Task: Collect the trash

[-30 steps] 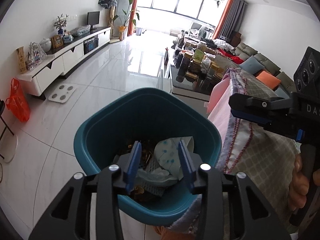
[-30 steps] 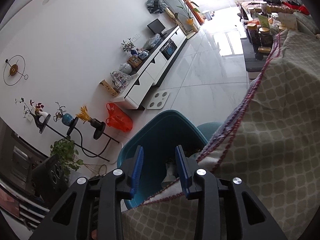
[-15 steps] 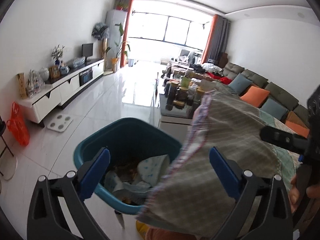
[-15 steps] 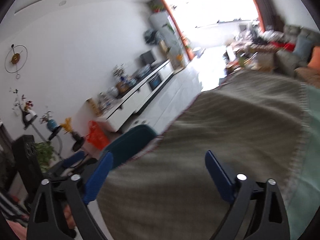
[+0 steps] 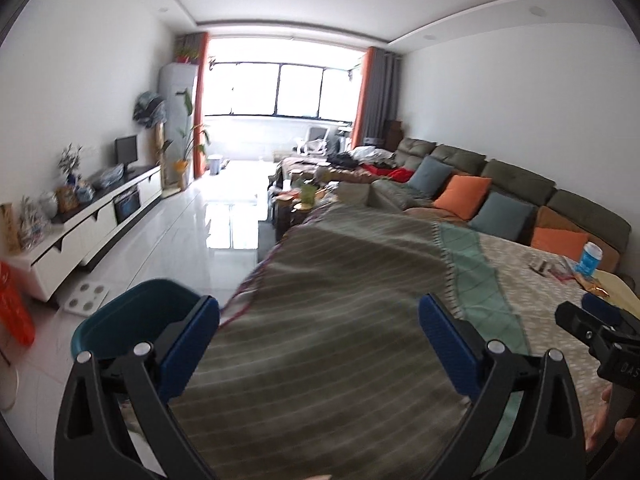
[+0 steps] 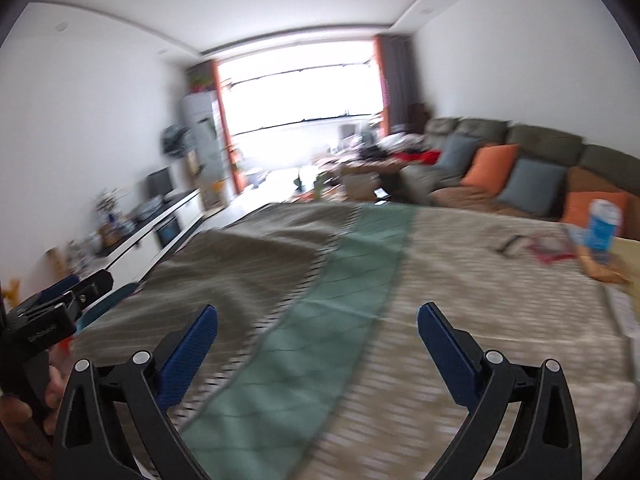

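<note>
**Inspector:** Start with the table (image 6: 500, 320). A patterned cloth (image 5: 340, 320) covers it, with a green band (image 6: 320, 300) running across the middle. The near left corner of the cloth droops over the table edge above the teal bin (image 5: 120, 320), which stands on the floor beside that corner.

**Operator:** And what remains to collect?

**Inspector:** At the far right corner of the table you have a blue can (image 6: 602, 226), upright, with flat wrappers (image 6: 548, 246) just beside it and something orange-brown (image 6: 604, 270) at its foot. The right view is smeared, so I cannot tell how many pieces there are.

**Operator:** Grippers?

**Inspector:** Your left gripper (image 5: 319, 334) has its jaws spread fully apart, with nothing between them; it hangs over the near left part of the cloth. Your right gripper (image 6: 318, 342) is likewise wide apart and empty, over the green band.

**Operator:** Risks?

**Inspector:** In my judgement, three. The trash sits well apart from the bin, so you may drop a piece on the way across. The can may tip if one finger nudges it before the jaws close. Flat wrappers may pinch the cloth along with them, dragging it and whatever rests on it.
</note>
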`<action>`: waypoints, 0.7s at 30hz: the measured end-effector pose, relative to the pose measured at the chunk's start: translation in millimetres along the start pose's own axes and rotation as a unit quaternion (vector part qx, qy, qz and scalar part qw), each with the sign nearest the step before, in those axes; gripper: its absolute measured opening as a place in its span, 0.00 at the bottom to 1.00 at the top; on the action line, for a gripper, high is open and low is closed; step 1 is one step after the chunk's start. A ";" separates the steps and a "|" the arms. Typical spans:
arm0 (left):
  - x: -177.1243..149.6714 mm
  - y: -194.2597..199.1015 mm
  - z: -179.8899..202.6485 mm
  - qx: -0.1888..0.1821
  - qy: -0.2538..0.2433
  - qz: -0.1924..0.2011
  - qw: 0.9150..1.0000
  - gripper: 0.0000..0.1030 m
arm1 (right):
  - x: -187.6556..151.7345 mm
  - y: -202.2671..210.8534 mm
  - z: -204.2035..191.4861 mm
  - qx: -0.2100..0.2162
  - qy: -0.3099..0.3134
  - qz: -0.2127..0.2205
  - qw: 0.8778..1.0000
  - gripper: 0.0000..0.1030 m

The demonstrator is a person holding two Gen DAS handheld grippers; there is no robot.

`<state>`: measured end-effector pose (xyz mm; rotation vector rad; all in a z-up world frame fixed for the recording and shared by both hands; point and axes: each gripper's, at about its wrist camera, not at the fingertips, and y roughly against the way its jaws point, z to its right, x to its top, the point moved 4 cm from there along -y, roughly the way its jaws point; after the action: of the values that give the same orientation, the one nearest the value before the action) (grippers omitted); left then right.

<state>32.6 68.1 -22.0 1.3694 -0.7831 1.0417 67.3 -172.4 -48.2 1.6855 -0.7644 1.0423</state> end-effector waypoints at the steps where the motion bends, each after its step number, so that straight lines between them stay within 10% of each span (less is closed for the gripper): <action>1: 0.9 0.0 5.3 -0.002 -0.004 0.004 1.000 0.97 | -0.2 6.5 7.3 -0.018 0.000 0.011 1.000 0.97; 21: -1.6 6.6 83.0 -0.029 -0.053 0.070 0.996 0.97 | -5.0 47.4 41.0 -0.086 -0.001 0.057 0.995 0.97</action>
<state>36.9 -14.6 -13.8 1.3444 -0.9920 1.0526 36.4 -226.6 -39.9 1.5100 -0.9346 1.0220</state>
